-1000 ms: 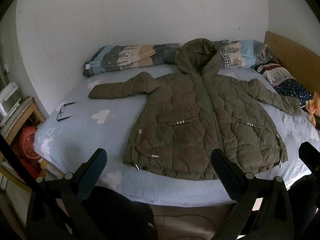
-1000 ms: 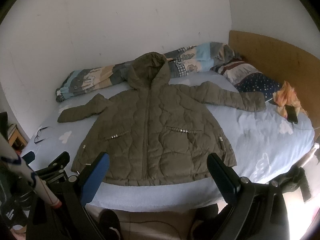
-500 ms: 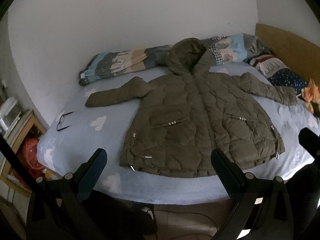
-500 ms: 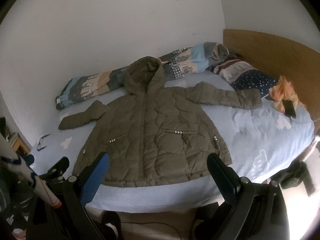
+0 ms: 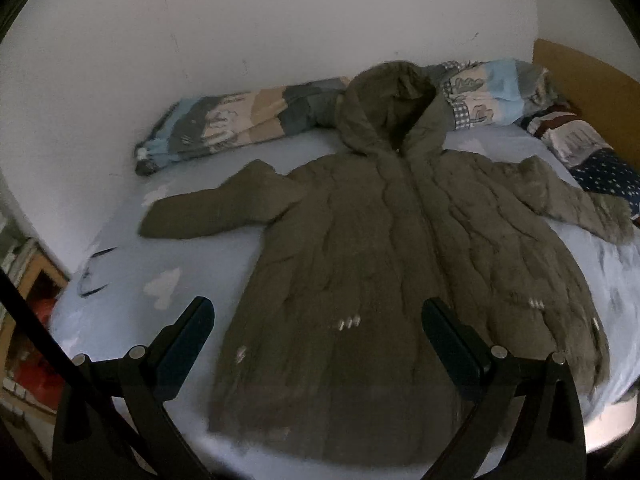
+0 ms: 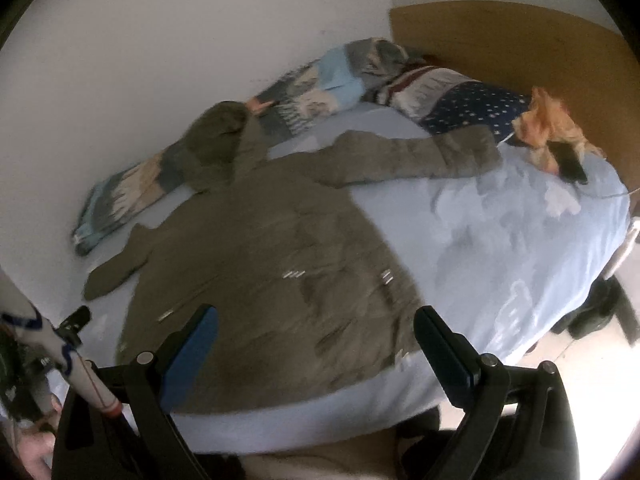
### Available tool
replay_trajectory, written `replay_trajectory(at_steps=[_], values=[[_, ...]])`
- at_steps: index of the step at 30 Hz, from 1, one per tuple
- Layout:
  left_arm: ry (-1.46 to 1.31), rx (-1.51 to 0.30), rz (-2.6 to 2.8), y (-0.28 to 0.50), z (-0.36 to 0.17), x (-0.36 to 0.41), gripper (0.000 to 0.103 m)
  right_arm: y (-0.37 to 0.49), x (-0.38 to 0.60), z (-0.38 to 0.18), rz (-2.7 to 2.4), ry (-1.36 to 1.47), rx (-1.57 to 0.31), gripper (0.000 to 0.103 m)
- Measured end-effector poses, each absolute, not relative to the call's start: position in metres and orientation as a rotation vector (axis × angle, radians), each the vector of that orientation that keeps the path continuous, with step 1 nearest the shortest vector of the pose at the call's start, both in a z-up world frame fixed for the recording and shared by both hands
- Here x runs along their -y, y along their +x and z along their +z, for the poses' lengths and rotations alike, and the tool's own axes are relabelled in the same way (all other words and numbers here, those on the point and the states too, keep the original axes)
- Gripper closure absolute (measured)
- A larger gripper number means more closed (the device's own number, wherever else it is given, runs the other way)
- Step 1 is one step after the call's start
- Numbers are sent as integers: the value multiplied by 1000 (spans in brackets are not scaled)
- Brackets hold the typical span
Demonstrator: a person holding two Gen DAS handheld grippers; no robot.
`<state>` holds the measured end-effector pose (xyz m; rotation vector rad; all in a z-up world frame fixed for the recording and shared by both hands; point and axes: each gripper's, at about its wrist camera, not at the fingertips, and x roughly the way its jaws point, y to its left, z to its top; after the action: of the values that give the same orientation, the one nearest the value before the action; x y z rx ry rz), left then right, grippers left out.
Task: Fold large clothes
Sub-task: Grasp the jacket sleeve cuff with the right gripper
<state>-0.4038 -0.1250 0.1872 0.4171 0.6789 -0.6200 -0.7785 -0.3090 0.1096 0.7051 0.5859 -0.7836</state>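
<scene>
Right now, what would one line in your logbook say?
stage: approach | jacket: flat on bed, unfolded, zipped, sleeves spread | left gripper: open, empty | right gripper: open, empty

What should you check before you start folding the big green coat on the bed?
1. Coat lies flat, front up, zipped: ok.
2. Both sleeves spread out to the sides, left sleeve and right sleeve: ok.
3. Left gripper open and holding nothing: ok.
4. Right gripper open and holding nothing: ok.
5. Things kept off the coat: the glasses lie apart from it, ok; the phone lies close to the right cuff, and whether they touch, cannot tell.
6. Hood lying flat: not ok, it leans up on the rolled quilt.
</scene>
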Motion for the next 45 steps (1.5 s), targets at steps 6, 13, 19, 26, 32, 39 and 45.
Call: replay_trajectory(at_steps=[6,13,19,26,32,39,45], values=[[390,-683,-597,-350,132,194,0,-779,405,84,-871,803,-566,3],[398,-750,-605,-319,121,216,0,-799,525,31,-945,1054,-531,8],[380,-758,-578,-301,122,209,0,-833,634,-9,-1081,1166,-457,29],[393,-755,-573,-296,117,215,0,-854,722,-59,-1134,1254,-375,48],[415,-741,-580,-299,113,217,0,-864,752,-95,-1200,1319,-333,50],[441,-746,-575,-302,109,223,0,-850,769,-121,-1163,1311,-337,73],[423,-743,-587,-303,112,218,0,-852,758,-77,-1166,1223,-279,87]])
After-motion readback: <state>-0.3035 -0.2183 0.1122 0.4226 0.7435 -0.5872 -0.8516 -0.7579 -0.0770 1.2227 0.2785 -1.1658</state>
